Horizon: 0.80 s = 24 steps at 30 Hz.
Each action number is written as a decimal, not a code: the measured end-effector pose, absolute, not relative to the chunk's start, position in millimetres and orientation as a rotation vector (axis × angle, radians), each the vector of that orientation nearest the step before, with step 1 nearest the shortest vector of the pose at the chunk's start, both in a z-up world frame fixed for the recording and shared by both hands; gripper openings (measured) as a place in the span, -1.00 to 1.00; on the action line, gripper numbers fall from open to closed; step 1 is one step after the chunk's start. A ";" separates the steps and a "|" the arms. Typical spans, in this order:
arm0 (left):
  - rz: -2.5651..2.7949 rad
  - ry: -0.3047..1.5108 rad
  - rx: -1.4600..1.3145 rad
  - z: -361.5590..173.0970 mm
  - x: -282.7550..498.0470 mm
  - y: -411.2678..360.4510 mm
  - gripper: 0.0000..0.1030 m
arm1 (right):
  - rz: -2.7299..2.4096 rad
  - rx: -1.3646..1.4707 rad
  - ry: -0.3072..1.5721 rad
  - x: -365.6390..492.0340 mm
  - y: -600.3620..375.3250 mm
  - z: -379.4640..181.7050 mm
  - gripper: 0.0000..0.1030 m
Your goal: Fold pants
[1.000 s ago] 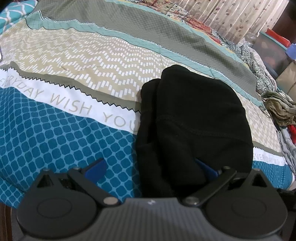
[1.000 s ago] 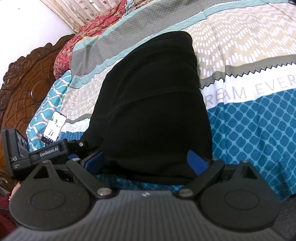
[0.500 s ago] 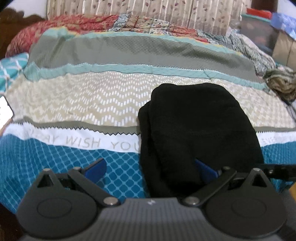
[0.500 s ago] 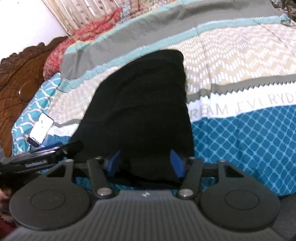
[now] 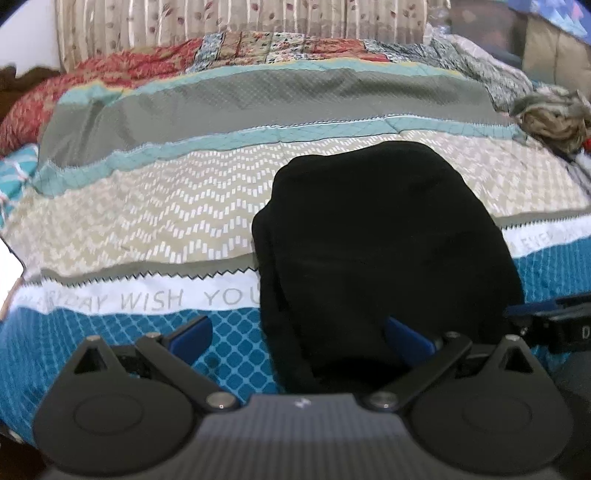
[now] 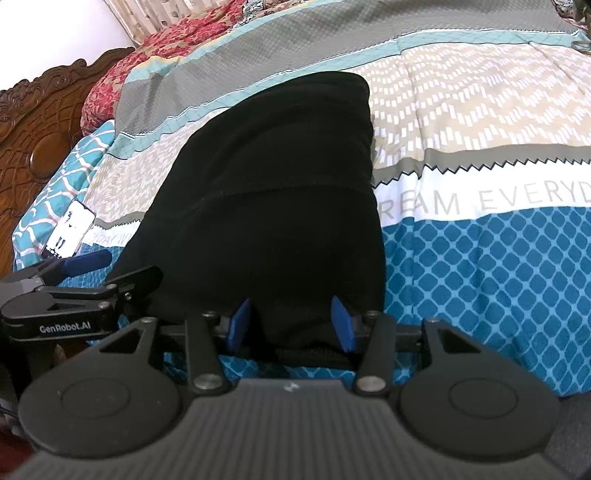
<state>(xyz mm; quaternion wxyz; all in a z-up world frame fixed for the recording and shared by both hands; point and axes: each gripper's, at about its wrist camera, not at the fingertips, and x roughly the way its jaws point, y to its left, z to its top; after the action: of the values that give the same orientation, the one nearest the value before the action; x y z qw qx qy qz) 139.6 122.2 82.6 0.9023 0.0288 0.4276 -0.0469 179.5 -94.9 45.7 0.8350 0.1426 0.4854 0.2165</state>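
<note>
- The black pants [image 5: 384, 251] lay as a folded, thick bundle on the bed, across the beige zigzag band and the white band with letters of the bedspread [image 5: 147, 206], and their near end reached onto the blue diamond part.
- In the right wrist view the same pants [image 6: 273, 206] ran away from the camera, and a seam line crossed them in the middle.
- The right gripper [image 6: 291, 325] was at the near edge of the pants. Its jaws were closing, about half way in, with a raised fold of the black cloth between the two blue pads [image 6: 239, 323]. The cloth seemed to touch both pads, but I cannot tell how firmly it was pinched.
- The left gripper [image 5: 299, 332] stood with its jaws spread wide. One blue pad was over the blue diamond part of the bedspread, the other was over the black cloth, and nothing was pinched.
- In the right wrist view the left gripper [image 6: 110, 266] was seen from the side, just beside the left edge of the pants.
- A phone [image 6: 68, 230] with a lit screen lay on the teal pillow [image 6: 55, 192], near the carved wooden headboard [image 6: 37, 125].
- A red patterned quilt [image 5: 110, 74] lay at the far side of the bed, in front of a curtain [image 5: 221, 18].
</note>
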 end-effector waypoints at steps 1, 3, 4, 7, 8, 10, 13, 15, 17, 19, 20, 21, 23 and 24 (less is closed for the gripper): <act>-0.101 0.890 0.029 81.9 140.1 125.9 1.00 | 0.459 0.304 1.028 179.5 -95.1 45.6 0.01; -0.115 0.912 -0.062 80.7 141.9 136.7 1.00 | 0.459 0.306 1.027 179.4 -94.8 45.8 0.02; -0.118 0.925 -0.115 80.1 143.0 142.0 1.00 | 0.460 0.308 1.027 178.9 -95.0 45.9 0.02; -0.107 0.968 -0.171 77.9 147.2 148.8 0.96 | 0.461 0.317 1.028 179.2 -96.2 45.4 0.02; -0.119 0.969 -0.158 78.7 147.1 146.8 0.90 | 0.461 0.320 1.028 179.2 -96.2 45.4 0.02; -0.144 0.960 -0.127 81.0 145.8 141.3 0.90 | 0.463 0.323 1.028 179.4 -96.9 45.2 0.04; -0.165 0.957 -0.091 81.8 145.1 134.4 0.99 | 0.469 0.329 1.028 179.7 -97.4 44.9 0.06; -0.167 0.963 -0.100 81.2 145.5 135.5 0.99 | 0.475 0.338 1.028 179.9 -98.9 44.3 0.08; -0.167 0.964 -0.112 82.3 145.9 138.6 0.99 | 0.481 0.349 1.028 180.4 -100.8 43.8 0.11; -0.166 0.948 -0.123 86.6 145.5 142.8 0.99 | 0.487 0.358 1.028 180.7 -101.6 43.5 0.14; -0.167 0.935 -0.134 90.0 145.3 145.9 0.99 | 0.490 0.360 1.027 180.7 -101.8 43.4 0.16; -0.170 0.927 -0.145 92.4 146.2 148.9 0.99 | 0.492 0.361 1.027 180.8 -101.6 43.6 0.17; -0.176 0.920 -0.168 96.5 149.7 155.8 0.99 | 0.500 0.366 1.025 180.6 -101.5 43.8 0.25; -0.175 0.919 -0.175 97.8 152.3 158.9 0.99 | 0.506 0.370 1.025 180.8 -101.3 43.6 0.28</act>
<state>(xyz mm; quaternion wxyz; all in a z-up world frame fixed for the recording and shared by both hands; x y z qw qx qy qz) 152.3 158.9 97.8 0.8888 -0.0843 0.4425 -0.0842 180.8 -101.3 43.6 0.8249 0.1741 0.4822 0.2382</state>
